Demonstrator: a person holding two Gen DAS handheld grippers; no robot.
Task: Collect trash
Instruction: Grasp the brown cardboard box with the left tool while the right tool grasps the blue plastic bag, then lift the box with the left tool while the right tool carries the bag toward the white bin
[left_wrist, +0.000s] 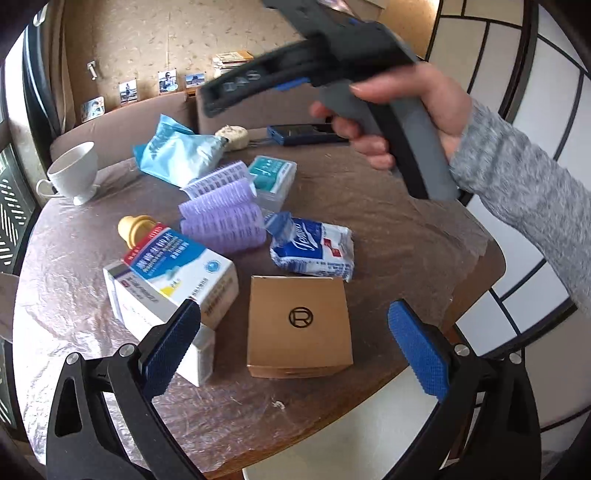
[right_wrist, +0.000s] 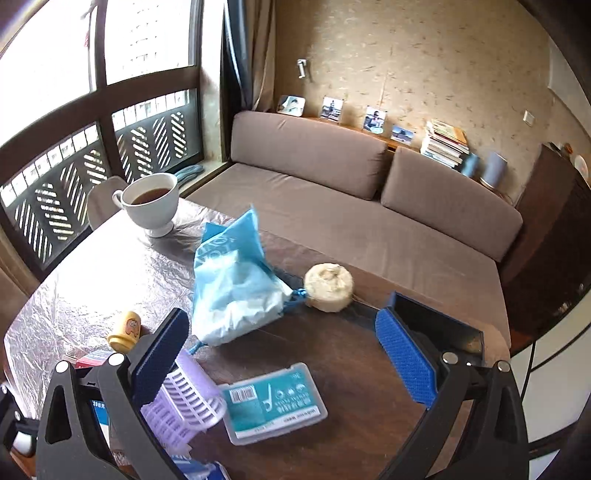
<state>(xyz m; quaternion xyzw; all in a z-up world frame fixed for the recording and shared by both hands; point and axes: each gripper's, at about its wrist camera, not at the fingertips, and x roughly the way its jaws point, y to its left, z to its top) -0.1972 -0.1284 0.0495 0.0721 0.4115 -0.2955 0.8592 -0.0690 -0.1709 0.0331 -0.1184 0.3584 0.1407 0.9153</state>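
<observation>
On the round table (left_wrist: 388, 229) lie a crumpled blue plastic bag (left_wrist: 177, 153), a torn tissue pack (left_wrist: 314, 247), a brown cardboard box (left_wrist: 299, 325), a white and blue medicine box (left_wrist: 173, 284), purple hair rollers (left_wrist: 225, 218) and a teal floss case (left_wrist: 275, 175). My left gripper (left_wrist: 295, 347) is open, hovering above the cardboard box. My right gripper (right_wrist: 280, 358) is open and empty above the floss case (right_wrist: 275, 402), with the blue bag (right_wrist: 236, 291) and a pale round lump (right_wrist: 328, 286) beyond it. In the left wrist view the right gripper's body (left_wrist: 332, 62) is held in a hand above the table's far side.
A white cup (right_wrist: 151, 203) of dark liquid stands at the table's far left. A small yellow bottle (right_wrist: 125, 330) stands near the rollers (right_wrist: 184, 402). A black and blue tray (right_wrist: 436, 325) lies at the right edge. A brown sofa (right_wrist: 351, 206) runs behind the table.
</observation>
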